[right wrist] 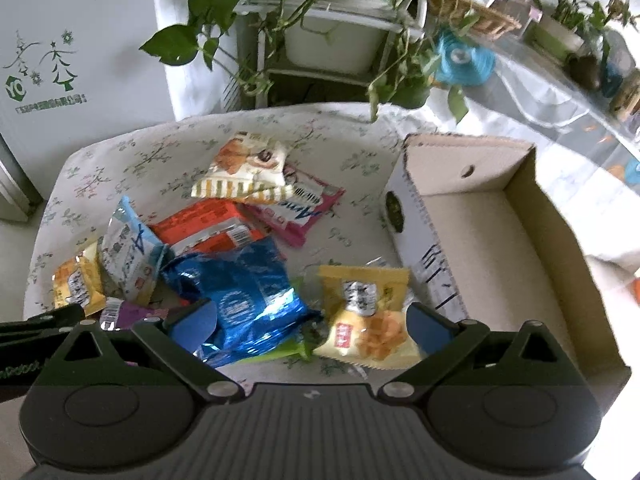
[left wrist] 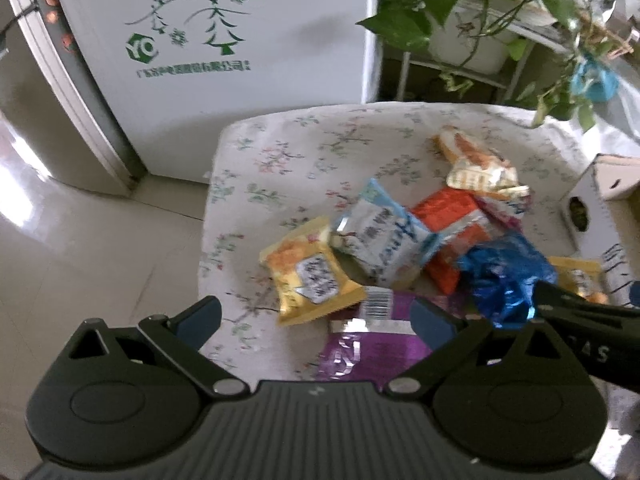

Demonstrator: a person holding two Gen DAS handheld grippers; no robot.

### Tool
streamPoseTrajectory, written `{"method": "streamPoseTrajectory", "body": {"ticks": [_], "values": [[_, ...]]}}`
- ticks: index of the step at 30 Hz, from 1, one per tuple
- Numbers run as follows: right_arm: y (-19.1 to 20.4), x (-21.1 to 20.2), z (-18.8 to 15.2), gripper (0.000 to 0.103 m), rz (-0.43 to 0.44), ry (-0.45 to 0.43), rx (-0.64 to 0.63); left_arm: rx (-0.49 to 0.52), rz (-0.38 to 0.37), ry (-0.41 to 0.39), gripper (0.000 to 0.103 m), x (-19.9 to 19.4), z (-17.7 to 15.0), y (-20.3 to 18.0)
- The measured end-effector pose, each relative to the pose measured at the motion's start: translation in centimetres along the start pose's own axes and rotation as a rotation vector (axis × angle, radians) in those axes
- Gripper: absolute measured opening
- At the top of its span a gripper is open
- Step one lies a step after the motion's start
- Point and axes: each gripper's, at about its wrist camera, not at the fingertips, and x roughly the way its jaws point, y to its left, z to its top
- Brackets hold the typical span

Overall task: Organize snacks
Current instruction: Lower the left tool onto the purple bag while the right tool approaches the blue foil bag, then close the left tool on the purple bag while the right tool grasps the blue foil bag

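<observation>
Both tongs (left wrist: pixel 316 314) (right wrist: pixel 314 326) gape — snacks (right wrist: pixel 240 292) beneath.

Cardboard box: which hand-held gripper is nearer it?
Right. The right hand-held gripper hovers open just left of the cardboard box; the left hand-held gripper sits farther left, over the purple packet.

My left gripper (left wrist: pixel 316 320) hangs wide apart over the floral table (left wrist: pixel 280 152); purple packet (left wrist: pixel 372 348) between my fingers, yellow packet (left wrist: pixel 308 272) at 12, blue packet (left wrist: pixel 504 276) at 2.
</observation>
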Motion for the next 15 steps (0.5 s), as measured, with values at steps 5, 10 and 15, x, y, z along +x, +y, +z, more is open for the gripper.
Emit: {"method": "streamPoseTrajectory", "body": {"ticks": [5, 10, 15], "values": [[-0.6, -0.5, 0.0, 0.103, -0.01, -0.04, -0.012, -0.005, -0.038, -0.01, 0.1, -0.2, -0.1, -0.3], [-1.0, -0.8, -0.1, 0.103, -0.009, -0.072, -0.032, 0.005, -0.072, -0.012, 0.1, -0.1, -0.3, -0.6], [-2.1, -1.1, -0.1, 0.103, 0.005, -0.085, -0.032, 0.026, -0.08, 0.019, 0.1, 0.7, -0.8, -1.1]]}}
